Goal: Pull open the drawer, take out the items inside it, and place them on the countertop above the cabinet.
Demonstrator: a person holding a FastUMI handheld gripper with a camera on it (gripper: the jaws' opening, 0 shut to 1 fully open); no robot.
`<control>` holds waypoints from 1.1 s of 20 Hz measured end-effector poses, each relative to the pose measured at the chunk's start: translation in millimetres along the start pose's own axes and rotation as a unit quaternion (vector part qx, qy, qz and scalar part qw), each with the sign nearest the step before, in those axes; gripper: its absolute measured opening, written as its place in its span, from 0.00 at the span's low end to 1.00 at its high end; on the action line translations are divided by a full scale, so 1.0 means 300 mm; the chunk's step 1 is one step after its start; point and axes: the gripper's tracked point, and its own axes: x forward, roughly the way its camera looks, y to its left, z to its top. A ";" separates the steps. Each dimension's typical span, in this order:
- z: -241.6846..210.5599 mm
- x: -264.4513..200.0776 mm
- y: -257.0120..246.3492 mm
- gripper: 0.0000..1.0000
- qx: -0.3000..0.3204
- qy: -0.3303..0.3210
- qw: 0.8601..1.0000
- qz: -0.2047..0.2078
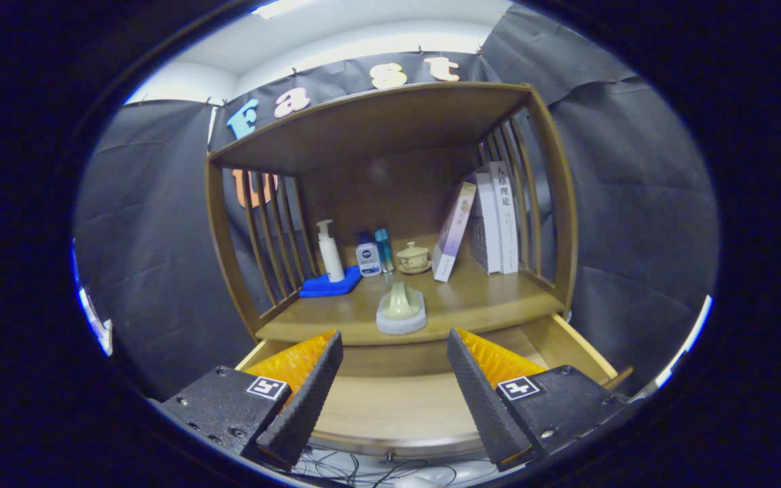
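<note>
The wooden drawer stands pulled out under the cabinet's countertop, and its bare bottom shows between and beyond my fingers. My gripper hovers over the drawer, open, with nothing between its ribbed black fingers. A pale green ceramic piece on a white round base sits at the countertop's front edge, just beyond the fingers.
At the back of the countertop stand a white pump bottle on a blue cloth, two small bottles, a lidded cup on a saucer and several books. Slatted sides and a wooden roof enclose the shelf. Cables lie below the drawer.
</note>
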 end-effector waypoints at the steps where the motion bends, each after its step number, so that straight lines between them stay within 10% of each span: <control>1: -0.040 -0.030 -0.003 0.98 -0.008 -0.003 1.000 -0.004; 22: -0.409 -0.036 -0.030 0.98 -0.062 -0.018 0.996 -0.055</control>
